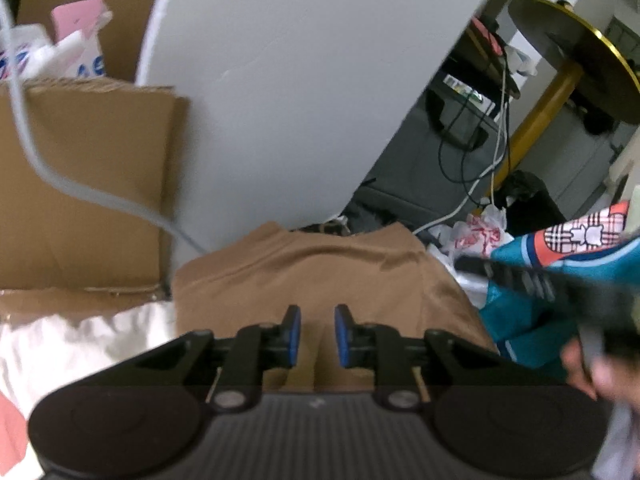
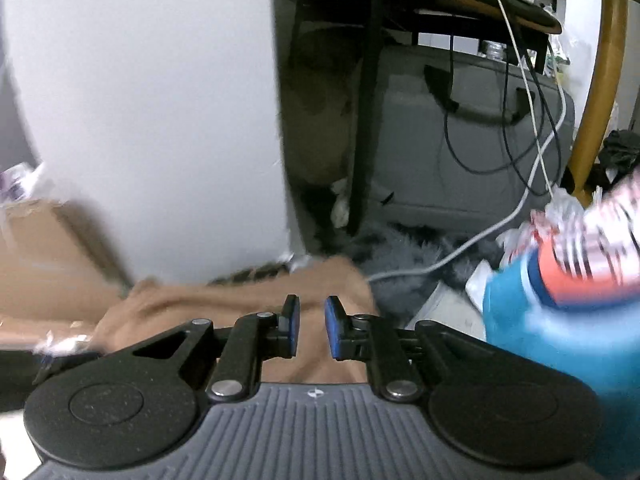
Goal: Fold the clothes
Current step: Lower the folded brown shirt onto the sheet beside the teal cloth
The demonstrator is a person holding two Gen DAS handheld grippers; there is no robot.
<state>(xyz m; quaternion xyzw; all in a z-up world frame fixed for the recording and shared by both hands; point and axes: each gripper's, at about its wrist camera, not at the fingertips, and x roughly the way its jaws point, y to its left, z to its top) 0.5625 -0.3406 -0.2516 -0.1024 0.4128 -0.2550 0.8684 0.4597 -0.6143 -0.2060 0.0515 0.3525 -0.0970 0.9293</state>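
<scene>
Left hand-held gripper (image 1: pixel 317 334): blue pads set a narrow gap apart, nothing between them, poised above the tan garment (image 1: pixel 320 272). The garment lies spread below and ahead of the fingers, its far edge near the foot of a white panel (image 1: pixel 300 80). A cardboard box (image 1: pixel 80 180) stands to the left; white cloth (image 1: pixel 88 344) lies beside the garment's left edge. A teal garment (image 1: pixel 532 332) with a plaid patch lies bunched just right of the tan one.

Right hand-held gripper (image 2: pixel 312 328): pads likewise narrowly parted, empty, over the same tan garment (image 2: pixel 240 304), which is blurred here. In the left view this gripper shows as a dark blur at right, with part of a hand (image 1: pixel 600 372) on it.

Beyond: a grey case (image 2: pixel 460 140), cables (image 2: pixel 520 92), and a yellow table leg (image 2: pixel 600 80).
</scene>
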